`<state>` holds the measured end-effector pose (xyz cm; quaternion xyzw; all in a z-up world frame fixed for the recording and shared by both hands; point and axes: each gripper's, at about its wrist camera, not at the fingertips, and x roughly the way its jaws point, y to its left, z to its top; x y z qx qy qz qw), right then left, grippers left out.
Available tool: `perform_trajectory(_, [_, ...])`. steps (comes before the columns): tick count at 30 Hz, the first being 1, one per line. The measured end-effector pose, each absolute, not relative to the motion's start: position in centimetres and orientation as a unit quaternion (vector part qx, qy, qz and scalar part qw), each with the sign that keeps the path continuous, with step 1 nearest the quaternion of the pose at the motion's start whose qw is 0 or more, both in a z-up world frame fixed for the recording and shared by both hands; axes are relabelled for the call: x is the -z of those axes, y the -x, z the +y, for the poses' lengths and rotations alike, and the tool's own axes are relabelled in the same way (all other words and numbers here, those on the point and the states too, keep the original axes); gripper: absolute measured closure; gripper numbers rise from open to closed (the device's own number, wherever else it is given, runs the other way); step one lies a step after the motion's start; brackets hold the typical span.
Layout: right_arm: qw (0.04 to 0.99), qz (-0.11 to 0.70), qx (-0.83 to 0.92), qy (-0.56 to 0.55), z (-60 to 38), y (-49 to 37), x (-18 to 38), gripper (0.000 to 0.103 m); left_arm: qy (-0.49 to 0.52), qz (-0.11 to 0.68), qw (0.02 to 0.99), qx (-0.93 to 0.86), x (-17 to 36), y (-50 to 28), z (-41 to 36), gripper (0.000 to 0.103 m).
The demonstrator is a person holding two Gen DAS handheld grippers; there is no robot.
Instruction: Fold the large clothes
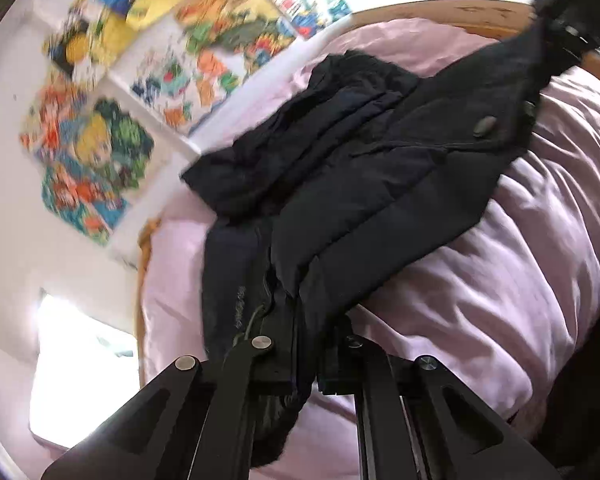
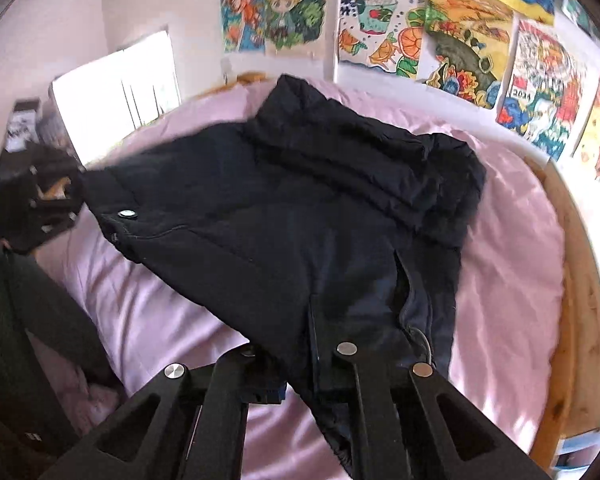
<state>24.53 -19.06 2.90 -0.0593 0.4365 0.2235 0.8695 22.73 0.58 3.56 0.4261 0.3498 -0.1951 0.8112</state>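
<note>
A large dark navy padded jacket (image 1: 360,168) lies spread on a pink bed cover (image 1: 500,280), partly bunched at its far side, with a round snap button showing. My left gripper (image 1: 304,360) is shut on one edge of the jacket, cloth pinched between the jaws. My right gripper (image 2: 300,372) is shut on another edge of the jacket (image 2: 300,220), near a zip and cord. The right gripper also shows at the top right of the left wrist view (image 1: 560,12), and the left gripper at the left of the right wrist view (image 2: 36,200), both holding the cloth.
The bed has a wooden frame (image 2: 580,300) along its edge. Colourful drawings (image 2: 460,40) cover the white wall behind. A bright window (image 2: 116,88) is at the bed's far end. A dark-clothed person (image 2: 20,340) stands at the lower left.
</note>
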Motion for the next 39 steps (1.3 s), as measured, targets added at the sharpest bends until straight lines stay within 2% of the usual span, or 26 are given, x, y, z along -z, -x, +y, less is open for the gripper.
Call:
perform_trajectory(2, [0.867,0.444,-0.219,0.053,-19.4,-24.0,-3.1,0.095,-0.429,0.336,0.813,0.206,-4.4,-22.1,0.4,0.097])
perform_trajectory(9, [0.867,0.452,-0.207,0.038,-20.3,-24.2,-5.1,0.095,-0.398,0.358,0.812,0.232,-6.8,-24.0,0.7,0.097])
perform_trajectory(17, [0.888,0.413,-0.186,0.077,-20.7,-30.4,-9.3,0.095,-0.315,0.413,0.833,0.189,-11.4,-31.1,-0.7,0.097])
perform_trajectory(24, [0.901,0.392,-0.168,0.083,-22.1,-37.1,-11.0,0.095,-0.267,0.425,0.851,0.154,-14.5,-38.1,-2.3,0.097])
perform_trajectory(30, [0.901,0.395,-0.160,0.084,-22.7,-43.9,-10.7,0.095,-0.247,0.427,0.860,0.131,-14.3,-44.2,-3.0,0.097])
perform_trajectory(39, [0.898,0.397,-0.147,0.115,-22.5,-52.5,-7.7,0.095,-0.211,0.448,0.862,0.106,-10.6,-52.8,-2.9,0.097])
